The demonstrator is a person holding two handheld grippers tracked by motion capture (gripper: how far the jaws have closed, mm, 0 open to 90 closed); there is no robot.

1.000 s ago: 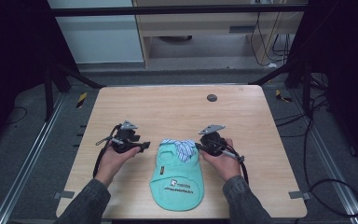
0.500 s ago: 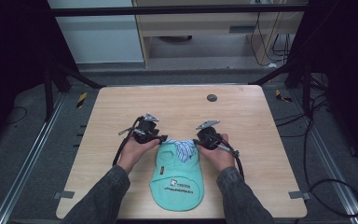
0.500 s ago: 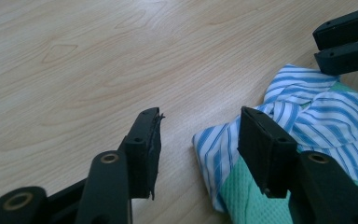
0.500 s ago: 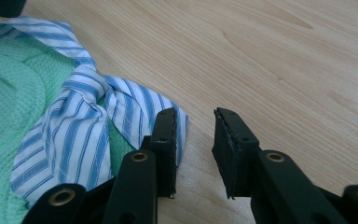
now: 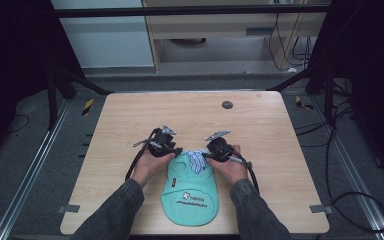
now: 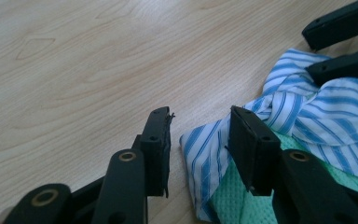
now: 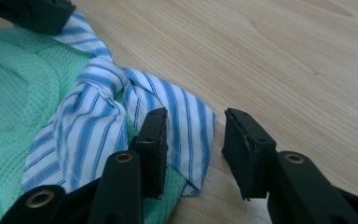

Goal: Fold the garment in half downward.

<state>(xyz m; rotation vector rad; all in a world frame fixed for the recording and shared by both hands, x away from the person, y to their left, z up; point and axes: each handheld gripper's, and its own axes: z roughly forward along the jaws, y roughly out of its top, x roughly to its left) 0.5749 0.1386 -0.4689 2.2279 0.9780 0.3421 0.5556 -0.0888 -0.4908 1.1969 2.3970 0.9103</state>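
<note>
A mint-green bib (image 5: 189,192) with a blue-and-white striped tie collar (image 5: 195,159) lies flat near the table's front edge. The striped collar is knotted at the bib's top (image 6: 303,112) (image 7: 107,107). My left gripper (image 5: 176,151) (image 6: 199,140) is open at the collar's left end, whose striped tip (image 6: 200,154) lies between the jaws. My right gripper (image 5: 206,154) (image 7: 193,144) is open at the collar's right end, with that striped tip (image 7: 186,126) between its jaws. Both grippers rest low on the wood and face each other.
The wooden table (image 5: 190,115) has a small dark round disc (image 5: 227,105) near its far edge. Black cables (image 5: 252,175) trail from both grippers toward the front. Dark frame rails and floor surround the table.
Both grippers have moved inward toward the bib's striped collar, the left one furthest, from the table's left side. Their open jaws now straddle the collar's two ends.
</note>
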